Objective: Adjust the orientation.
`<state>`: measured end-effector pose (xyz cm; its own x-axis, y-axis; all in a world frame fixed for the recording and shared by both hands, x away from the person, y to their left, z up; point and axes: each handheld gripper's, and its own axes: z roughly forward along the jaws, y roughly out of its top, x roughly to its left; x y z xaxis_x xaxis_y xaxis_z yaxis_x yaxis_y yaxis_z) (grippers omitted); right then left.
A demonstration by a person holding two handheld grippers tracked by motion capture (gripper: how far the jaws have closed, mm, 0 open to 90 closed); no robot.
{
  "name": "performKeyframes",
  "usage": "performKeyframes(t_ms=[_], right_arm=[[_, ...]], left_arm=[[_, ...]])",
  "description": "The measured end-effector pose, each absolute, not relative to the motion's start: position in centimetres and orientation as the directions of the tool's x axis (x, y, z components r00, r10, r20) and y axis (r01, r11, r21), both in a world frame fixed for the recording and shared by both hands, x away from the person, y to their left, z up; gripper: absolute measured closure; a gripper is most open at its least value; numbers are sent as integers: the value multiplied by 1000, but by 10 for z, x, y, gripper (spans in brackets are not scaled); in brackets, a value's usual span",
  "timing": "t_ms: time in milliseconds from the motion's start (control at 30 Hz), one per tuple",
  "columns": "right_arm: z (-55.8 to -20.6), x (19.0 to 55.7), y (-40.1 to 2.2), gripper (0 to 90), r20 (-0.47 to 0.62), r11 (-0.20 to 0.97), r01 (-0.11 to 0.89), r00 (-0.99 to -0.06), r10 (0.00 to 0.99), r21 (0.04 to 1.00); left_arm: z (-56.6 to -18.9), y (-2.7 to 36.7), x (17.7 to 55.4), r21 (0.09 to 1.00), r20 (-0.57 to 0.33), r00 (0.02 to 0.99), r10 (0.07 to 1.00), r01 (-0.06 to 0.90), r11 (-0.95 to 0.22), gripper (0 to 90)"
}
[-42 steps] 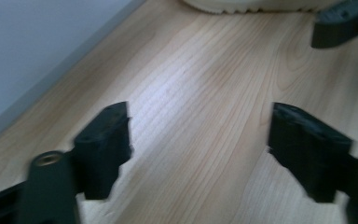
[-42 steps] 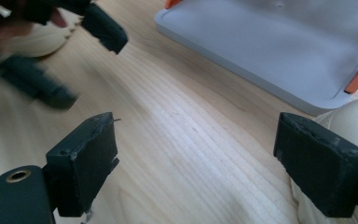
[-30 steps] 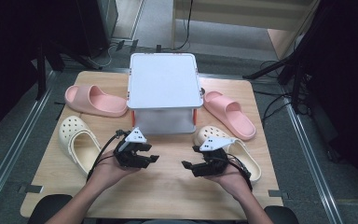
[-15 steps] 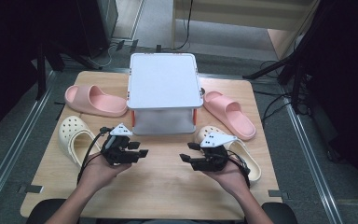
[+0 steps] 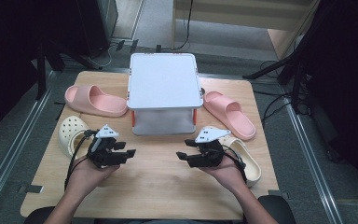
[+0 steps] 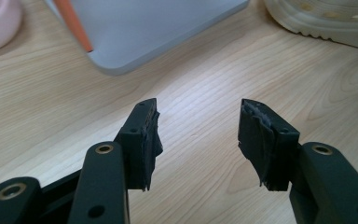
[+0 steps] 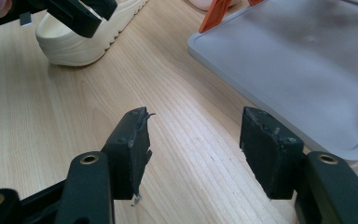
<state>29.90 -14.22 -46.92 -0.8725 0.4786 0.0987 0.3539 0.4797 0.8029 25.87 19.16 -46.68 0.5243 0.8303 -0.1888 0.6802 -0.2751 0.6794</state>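
Here the cream clog [image 5: 72, 135] lies toe away, beside left gripper [image 5: 129, 153]

A light wooden table [image 5: 158, 186] with rounded corners stands on a grey floor [image 5: 307, 154], flanked on both sides by pale metal rails [image 5: 9, 154] running along the ground. Black cables [image 5: 270, 100] trail across the floor to the right, near dark stand legs [image 5: 279, 70]. Beyond the far edge, a pale wooden cabinet [image 5: 242, 16] rises from a lighter floor strip, while deep shadow covers the left and right margins under even overhead light
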Motion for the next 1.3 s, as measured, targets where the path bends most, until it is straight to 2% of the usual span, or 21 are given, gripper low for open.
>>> performKeyframes(t_ms=[567, 833, 1133, 1300], right_arm=[[-469, 308, -128, 453, 137, 489, 364, -888, 439, 793], [-469, 310, -130, 450, 138, 480, 374, -879, 455, 794], [-470, 311, -130, 447, 142, 480, 382, -875, 463, 790], [-472, 311, -129, 445, 140, 485, 383, -875, 463, 786]], left_arm=[[-461, 236, 242, 699, -186, 374, 909, 700, -146, 472], [-455, 274, 239, 700, -176, 281, 943, 710, -81, 473], [-442, 308, 233, 716, -172, 230, 958, 697, -39, 471], [-456, 332, 244, 713, -200, 198, 960, 701, 4, 429]])
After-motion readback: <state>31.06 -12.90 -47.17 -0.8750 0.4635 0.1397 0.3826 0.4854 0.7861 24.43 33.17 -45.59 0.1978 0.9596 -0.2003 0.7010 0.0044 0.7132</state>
